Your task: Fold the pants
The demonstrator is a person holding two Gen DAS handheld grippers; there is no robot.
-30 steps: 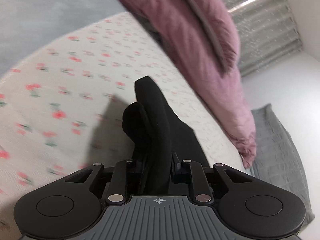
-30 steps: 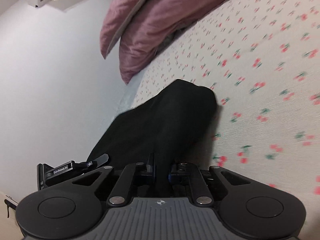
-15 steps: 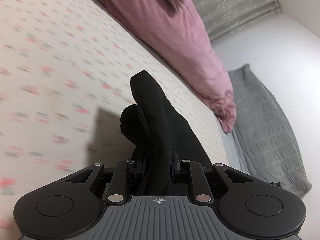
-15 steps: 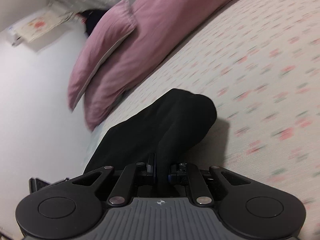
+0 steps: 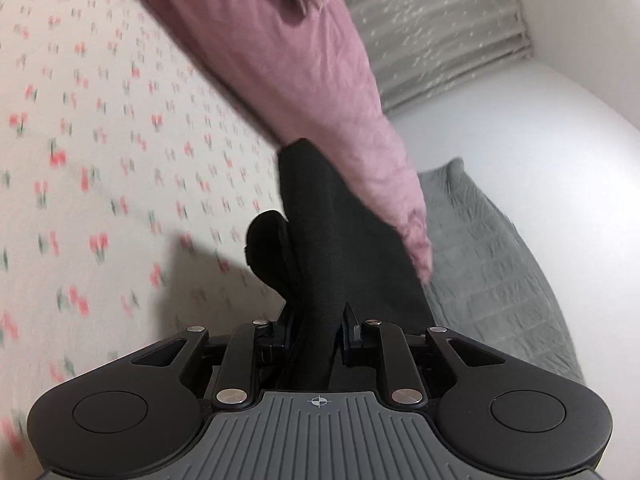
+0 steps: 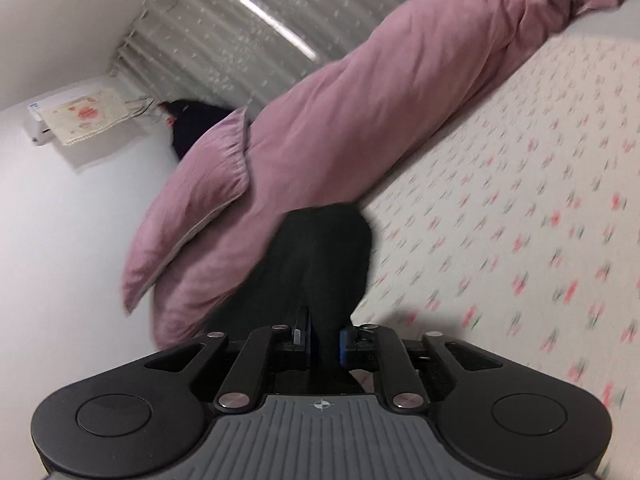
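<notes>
The black pants (image 5: 320,240) hang lifted above a bed with a flower-print sheet (image 5: 100,140). My left gripper (image 5: 316,328) is shut on a bunched fold of the pants, which stands up between its fingers. My right gripper (image 6: 324,340) is shut on another part of the black pants (image 6: 324,252), whose cloth rises ahead of the fingers and hides their tips. The pants reach toward the pink duvet in both views. The rest of the garment is hidden below the grippers.
A pink duvet (image 5: 288,60) lies along the far side of the bed, also in the right wrist view (image 6: 360,120). A grey pillow (image 5: 500,260) lies at the right. A curtain (image 6: 248,24), white walls and a wall air conditioner (image 6: 76,116) stand behind.
Both grippers have swung toward the pink duvet with the pants still held. The duvet and curtain now fill more of both views, and the pants' tip reaches the duvet's edge.
</notes>
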